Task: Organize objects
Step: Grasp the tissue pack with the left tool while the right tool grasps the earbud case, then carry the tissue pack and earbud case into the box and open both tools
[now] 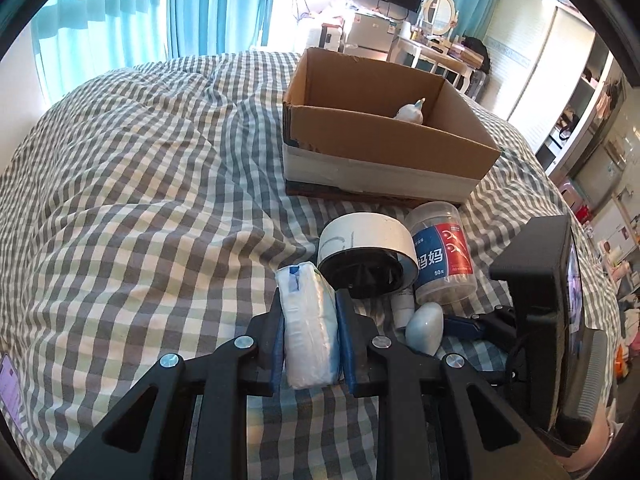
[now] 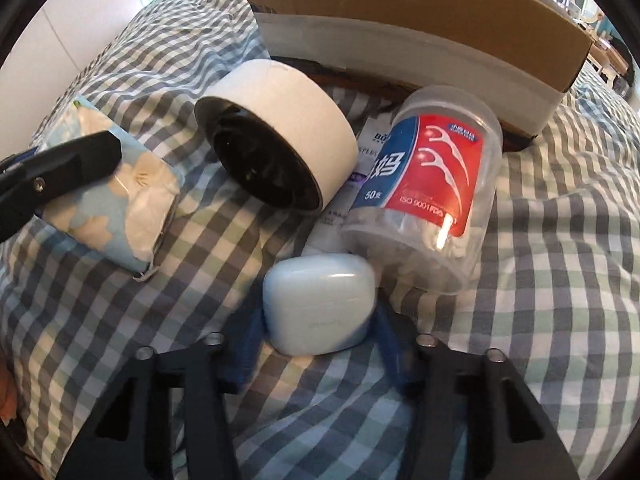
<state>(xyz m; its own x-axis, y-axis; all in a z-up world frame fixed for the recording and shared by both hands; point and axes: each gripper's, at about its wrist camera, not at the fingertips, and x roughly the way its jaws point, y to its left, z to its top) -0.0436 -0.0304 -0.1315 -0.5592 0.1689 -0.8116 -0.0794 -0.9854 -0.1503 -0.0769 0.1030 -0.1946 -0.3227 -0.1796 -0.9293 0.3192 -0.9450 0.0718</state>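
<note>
My left gripper (image 1: pixel 310 300) is shut on a tissue pack (image 1: pixel 308 332), also seen in the right wrist view (image 2: pixel 116 196). My right gripper (image 2: pixel 316 312) has its blue pads on both sides of a pale blue earbud case (image 2: pixel 320 304), which rests on the bed; the same case shows in the left wrist view (image 1: pixel 425 328). A white tape roll (image 1: pixel 366 258) (image 2: pixel 276 136) and a floss-pick jar (image 1: pixel 444 256) (image 2: pixel 428 192) lie just beyond. A white tube (image 2: pixel 340 208) lies under them. An open cardboard box (image 1: pixel 384 148) (image 2: pixel 400 20) holds a small white bottle (image 1: pixel 410 112).
Everything lies on a bed with a grey-checked cover (image 1: pixel 140 200). Teal curtains (image 1: pixel 120 20) hang at the far left. A dresser with a mirror (image 1: pixel 440 12) and shelves (image 1: pixel 592 92) stand beyond the bed on the right.
</note>
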